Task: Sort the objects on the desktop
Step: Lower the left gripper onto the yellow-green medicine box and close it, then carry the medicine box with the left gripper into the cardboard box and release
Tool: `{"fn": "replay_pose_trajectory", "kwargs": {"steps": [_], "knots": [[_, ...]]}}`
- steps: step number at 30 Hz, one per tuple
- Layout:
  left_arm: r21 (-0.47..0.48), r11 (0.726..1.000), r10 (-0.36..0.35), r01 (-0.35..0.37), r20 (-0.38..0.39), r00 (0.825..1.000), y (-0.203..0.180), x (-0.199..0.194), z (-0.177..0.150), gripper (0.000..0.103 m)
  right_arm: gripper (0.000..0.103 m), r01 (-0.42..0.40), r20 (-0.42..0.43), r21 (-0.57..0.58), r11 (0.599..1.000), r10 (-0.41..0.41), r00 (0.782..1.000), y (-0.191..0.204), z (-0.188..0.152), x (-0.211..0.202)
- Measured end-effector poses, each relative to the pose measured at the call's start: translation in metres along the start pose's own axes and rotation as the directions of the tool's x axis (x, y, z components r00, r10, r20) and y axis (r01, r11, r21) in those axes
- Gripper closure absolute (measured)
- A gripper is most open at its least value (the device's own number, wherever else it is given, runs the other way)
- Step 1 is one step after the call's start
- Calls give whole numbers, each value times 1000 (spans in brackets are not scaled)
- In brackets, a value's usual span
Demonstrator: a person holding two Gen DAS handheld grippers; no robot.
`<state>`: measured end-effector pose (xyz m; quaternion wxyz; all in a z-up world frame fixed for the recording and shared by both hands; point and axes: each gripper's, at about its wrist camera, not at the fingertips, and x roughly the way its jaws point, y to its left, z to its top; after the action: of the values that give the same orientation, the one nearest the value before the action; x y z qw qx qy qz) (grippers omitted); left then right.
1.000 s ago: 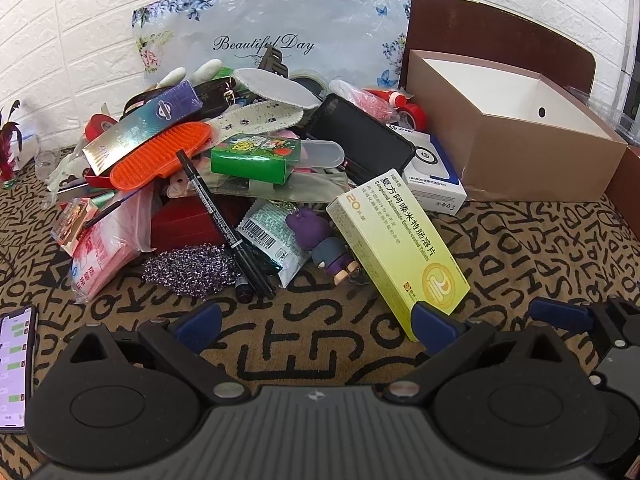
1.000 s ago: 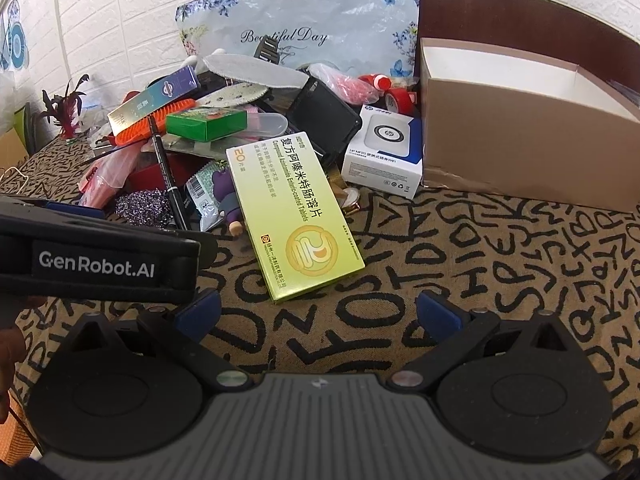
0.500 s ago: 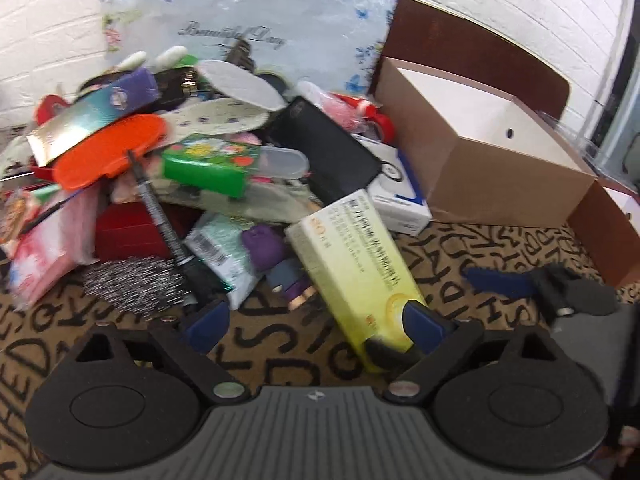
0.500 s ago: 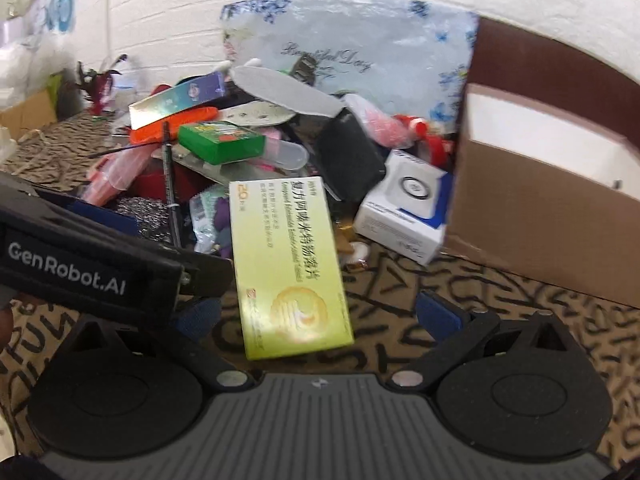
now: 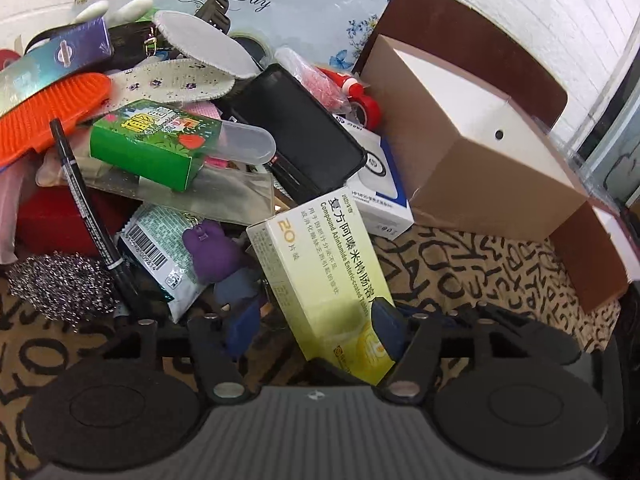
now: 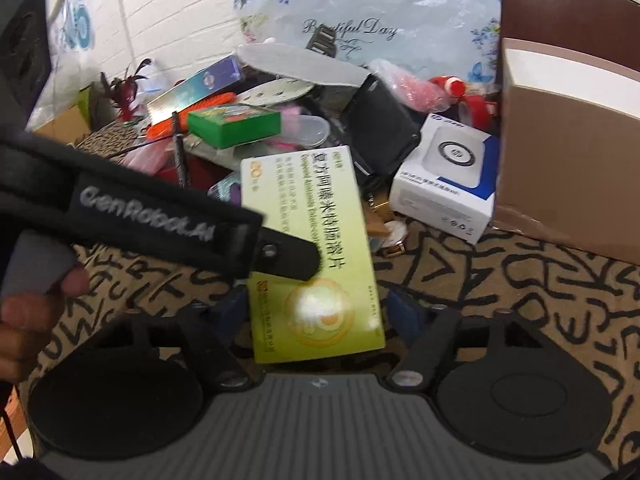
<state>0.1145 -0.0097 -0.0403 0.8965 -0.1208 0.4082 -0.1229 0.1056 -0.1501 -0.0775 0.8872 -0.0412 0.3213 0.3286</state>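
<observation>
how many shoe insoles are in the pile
2: a plain white insole on top at the back, and a dotted insole just below it, beside the orange brush. More may be buried.

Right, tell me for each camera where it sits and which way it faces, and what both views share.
Left wrist: on the left gripper, looking forward and down at the clutter pile; its closing jaws straddle the yellow medicine box.
Right wrist: on the right gripper, facing the same pile; its closing jaws flank that box, and the left gripper's body and a hand cross on the left.
Shared: yellow medicine box, green box, brown carton.
</observation>
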Motion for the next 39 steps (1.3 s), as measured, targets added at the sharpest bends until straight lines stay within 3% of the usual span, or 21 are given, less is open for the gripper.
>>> {"fn": "replay_pose_trajectory", "kwargs": {"steps": [2,7,9,12,21,24,29,35,39], "knots": [[-13,1000,-19,19,-14,1000,2,2,0,57,35,-1,7,-12,1000,2,1000,2,0,-1],[-89,995,-40,38,-20,999,8,5,-2,51,37,12,18,4,1000,-12,1000,3,-1,-3],[-81,995,-53,51,-24,998,6,5,-3,58,37,10,20,16,1000,-11,1000,3,-2,-4],[-62,996,-57,56,-9,998,1,-1,-3,62,37,1,39,41,999,-3,999,2,-4,-10],[40,995,-91,87,97,991,-35,-40,18,65,38,-23,146,94,995,9,989,-6,14,-53],[101,987,-136,122,141,981,-56,-51,42,65,38,5,209,86,996,-23,978,-13,31,-73],[267,952,-216,150,237,947,-107,-51,92,65,38,83,306,101,991,-110,946,-45,77,-104],[329,923,-297,201,273,915,-149,-20,149,65,38,223,316,125,967,-252,915,-94,138,-111],[333,917,-320,220,283,904,-161,13,178,65,38,269,279,156,950,-304,911,-132,173,-93]]}}
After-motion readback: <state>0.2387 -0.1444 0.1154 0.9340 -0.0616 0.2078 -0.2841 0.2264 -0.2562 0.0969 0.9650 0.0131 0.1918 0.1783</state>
